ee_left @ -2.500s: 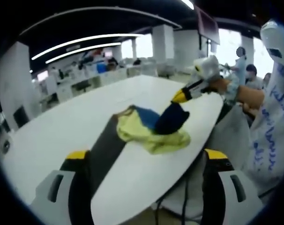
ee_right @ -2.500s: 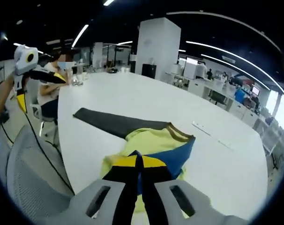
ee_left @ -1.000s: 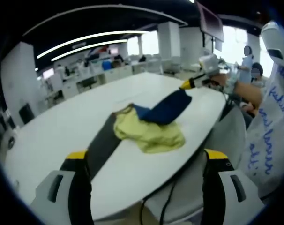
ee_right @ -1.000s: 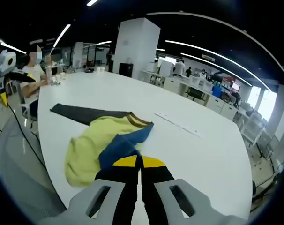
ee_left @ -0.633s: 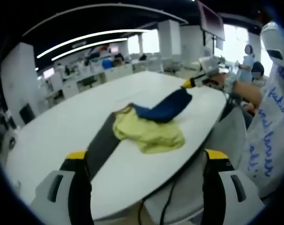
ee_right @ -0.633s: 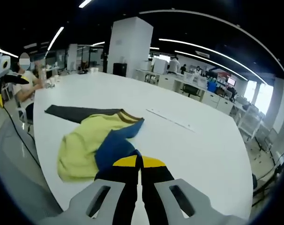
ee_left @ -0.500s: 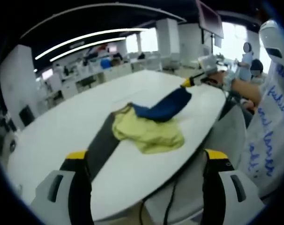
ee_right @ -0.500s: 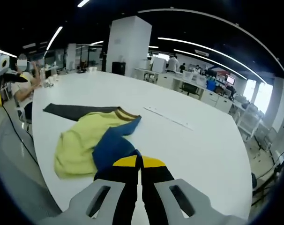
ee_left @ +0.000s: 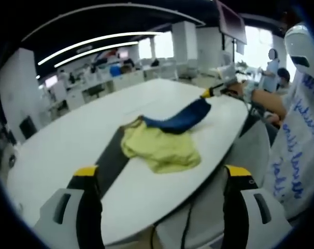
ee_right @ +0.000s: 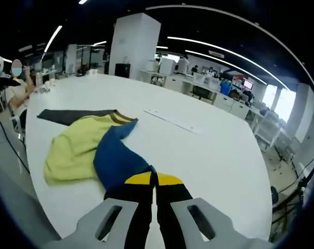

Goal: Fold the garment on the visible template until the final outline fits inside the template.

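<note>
We are spreading the garment, with folding not yet begun.
Our left hand-held gripper (ee_left: 159, 179) hangs near the desk (ee_left: 58, 150) edge, jaws apart and empty. Our right hand-held gripper (ee_right: 154, 182), extended, is clamped on the garment (ee_right: 89, 148)'s blue part, pulling it from the dark template (ee_left: 111, 155); next we judge it needs flattening.

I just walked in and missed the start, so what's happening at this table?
A person is folding a yellow and blue garment on a white table. The right gripper is shut on the garment's blue sleeve, drawing it out sideways. The left gripper hangs open off the table's edge. The dark template lies partly under the garment.
</note>
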